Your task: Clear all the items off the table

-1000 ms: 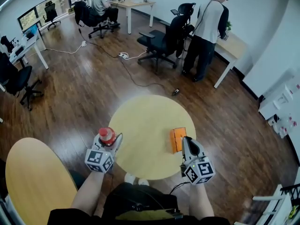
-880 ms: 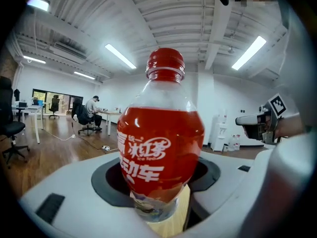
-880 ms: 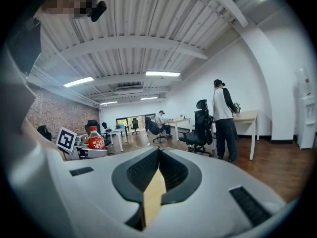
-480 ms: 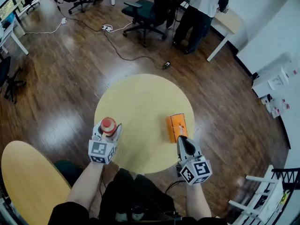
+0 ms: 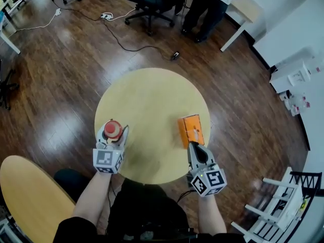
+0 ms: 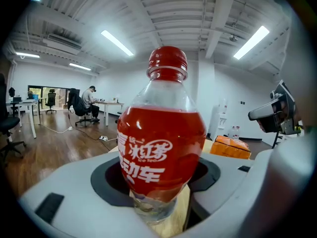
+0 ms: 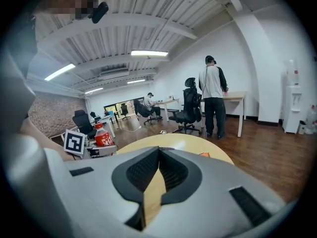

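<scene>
While in left tongs (image 5: 113, 135), one bottle (image 6: 161, 143); nearby, one orange box (image 5: 191, 129).

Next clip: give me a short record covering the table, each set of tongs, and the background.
table: round, wooden
box: orange, lying near the table's right edge
left tongs: closed on an upright red bottle at the table's left edge
right tongs: shut, empty, just short of the box
background: person standing at a desk
</scene>
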`<act>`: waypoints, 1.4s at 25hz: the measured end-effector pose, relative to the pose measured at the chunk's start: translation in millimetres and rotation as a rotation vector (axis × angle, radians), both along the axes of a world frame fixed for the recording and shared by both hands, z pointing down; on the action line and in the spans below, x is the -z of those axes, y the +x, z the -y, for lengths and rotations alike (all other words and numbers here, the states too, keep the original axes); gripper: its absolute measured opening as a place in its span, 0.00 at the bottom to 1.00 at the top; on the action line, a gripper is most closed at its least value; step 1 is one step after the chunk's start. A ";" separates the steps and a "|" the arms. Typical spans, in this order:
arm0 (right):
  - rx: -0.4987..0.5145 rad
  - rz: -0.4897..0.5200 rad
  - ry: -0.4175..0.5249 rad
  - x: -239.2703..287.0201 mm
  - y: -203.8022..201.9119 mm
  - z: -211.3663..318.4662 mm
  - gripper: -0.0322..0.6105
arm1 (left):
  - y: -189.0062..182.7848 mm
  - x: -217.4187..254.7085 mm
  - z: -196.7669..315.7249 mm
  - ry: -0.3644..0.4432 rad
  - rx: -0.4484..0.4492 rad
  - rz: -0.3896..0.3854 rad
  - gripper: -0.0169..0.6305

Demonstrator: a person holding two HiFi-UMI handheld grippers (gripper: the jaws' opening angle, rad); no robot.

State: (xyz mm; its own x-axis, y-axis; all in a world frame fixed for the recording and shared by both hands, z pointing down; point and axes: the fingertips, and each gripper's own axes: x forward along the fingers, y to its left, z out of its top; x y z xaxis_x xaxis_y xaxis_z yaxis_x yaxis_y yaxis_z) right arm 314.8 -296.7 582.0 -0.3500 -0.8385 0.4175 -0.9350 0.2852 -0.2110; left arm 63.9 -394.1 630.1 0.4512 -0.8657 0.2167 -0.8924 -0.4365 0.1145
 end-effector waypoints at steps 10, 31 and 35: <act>0.020 -0.065 -0.012 -2.8 2.6 -4.3 0.06 | 9.4 -8.7 -7.2 0.012 -0.025 0.035 0.51; 0.104 -0.026 0.220 66.2 -6.4 5.8 0.06 | -31.1 99.7 -77.5 0.173 0.076 0.015 0.47; 0.219 -0.033 0.294 94.5 -24.2 12.1 0.06 | -52.1 131.0 -107.2 0.215 0.149 0.009 0.25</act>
